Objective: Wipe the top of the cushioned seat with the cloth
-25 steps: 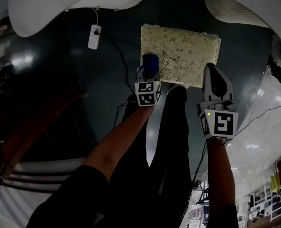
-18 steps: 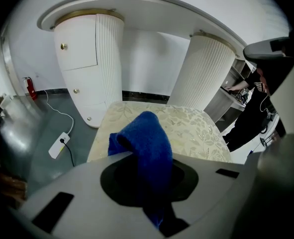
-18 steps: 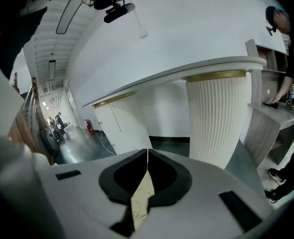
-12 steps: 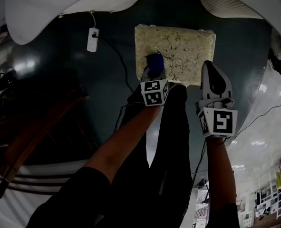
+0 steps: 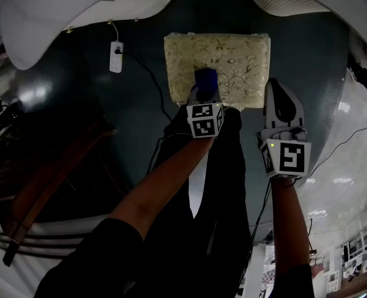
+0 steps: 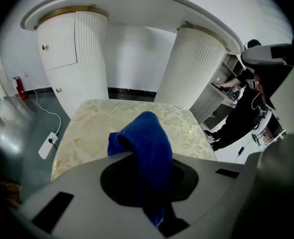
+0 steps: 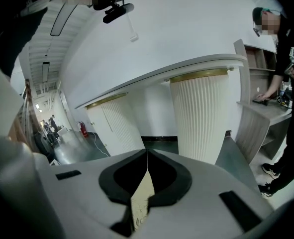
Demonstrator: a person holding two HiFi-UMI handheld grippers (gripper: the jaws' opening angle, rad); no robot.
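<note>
The cushioned seat (image 5: 233, 54) is a rectangular pad w/ a cream top and a pale gold leaf-and-vine pattern. It sits on the dark floor (image 5: 140, 123), and its whole top is in sight in the head view.

The blue terry cloth (image 5: 205, 79) is over the seat's near-left quarter, a little in from the near edge. The left gripper (image 5: 202, 94) has it: in the left gripper view the jaws are clamped on the cloth's lower part, and the rest folds up and forward in a hump over the seat top. I can't tell whether the cloth actually presses on the fabric (the hump hides the contact line).

The right gripper (image 5: 277, 87) hangs just off the seat's near-right corner, apart from the cloth. Its jaw tips meet w/ nothing between them. Only a thin sliver of the seat's pattern shows through the slot lower down.

Edges and room:
- The seat's far half and right half are bare.
- Off the seat's left edge the floor is open as far as a white power strip (image 5: 115, 56), whose cable runs back toward the seat's near-left corner.
- Beyond the seat's far edge stand two white fluted pedestals (image 6: 90, 59) under a curved white top, w/ a strip of floor between them and the seat.
- Past the seat's right side, well apart, a person (image 6: 241, 108) in dark clothes leans at a desk.
</note>
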